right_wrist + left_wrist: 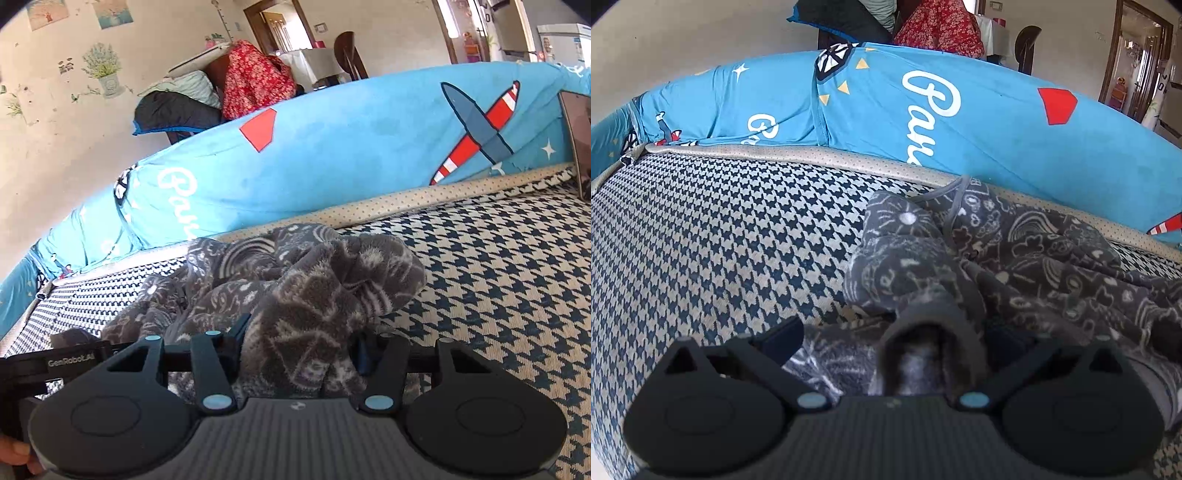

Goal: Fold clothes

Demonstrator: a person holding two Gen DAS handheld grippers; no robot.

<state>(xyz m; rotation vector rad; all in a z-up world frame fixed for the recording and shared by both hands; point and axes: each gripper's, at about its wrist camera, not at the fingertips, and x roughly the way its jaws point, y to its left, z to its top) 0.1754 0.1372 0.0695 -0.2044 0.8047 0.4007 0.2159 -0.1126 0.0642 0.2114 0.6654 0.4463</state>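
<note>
The right gripper pinches a bunched fold of grey patterned fleece garment. The left gripper stands spread around a sleeve cuff. The garment lies crumpled on a houndstooth mattress, beside a blue cushion.

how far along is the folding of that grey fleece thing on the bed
Nothing looks folded: the grey patterned fleece garment lies bunched on the houndstooth cover. In hand: the right gripper has a fleece bunch between its fingers; the left gripper has fabric between its fingers. Spreading it flat and every fold remain.
</note>
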